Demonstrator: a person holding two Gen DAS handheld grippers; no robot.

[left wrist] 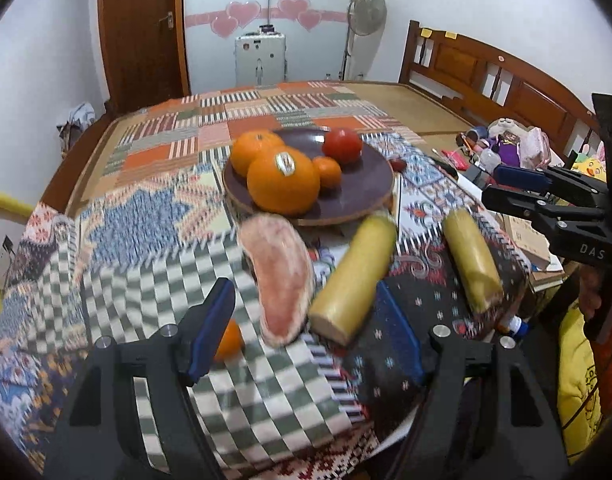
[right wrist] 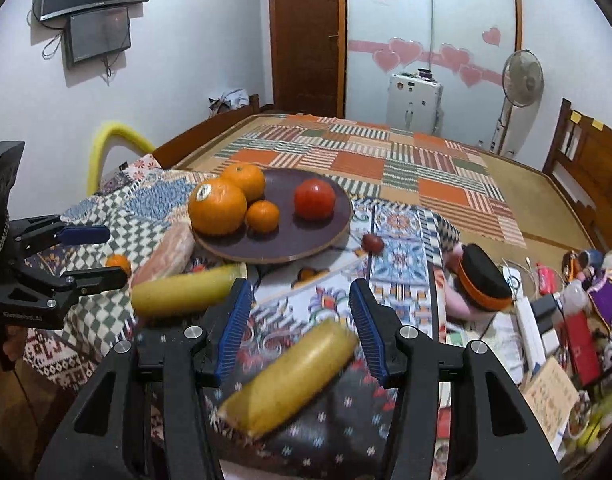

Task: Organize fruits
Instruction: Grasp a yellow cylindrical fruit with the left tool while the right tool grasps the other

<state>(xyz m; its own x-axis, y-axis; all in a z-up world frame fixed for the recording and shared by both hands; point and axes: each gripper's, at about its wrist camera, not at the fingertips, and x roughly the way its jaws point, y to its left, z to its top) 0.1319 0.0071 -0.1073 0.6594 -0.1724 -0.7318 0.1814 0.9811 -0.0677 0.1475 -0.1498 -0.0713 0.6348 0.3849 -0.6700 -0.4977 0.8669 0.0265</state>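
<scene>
Blue ribbed pads of the left gripper (left wrist: pixel 302 326) stand spread, released, holding nothing; a small orange (left wrist: pixel 228 340) peeks beside its left pad. Between them lies a pink, fuzzy curved wedge (left wrist: pixel 280 276), then a smooth yellow cylinder (left wrist: pixel 353 276) angled toward the plate (left wrist: pixel 357 196). Rightward, the right gripper (right wrist: pixel 302 330) gapes over a second yellow cylinder (right wrist: pixel 292 378), long axis running lower-left to upper-right, near the cloth's edge.

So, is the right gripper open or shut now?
Open. The right gripper has its two blue pads wide apart, and the yellow fruit lies on the cloth between them, with gaps on both sides.
</scene>
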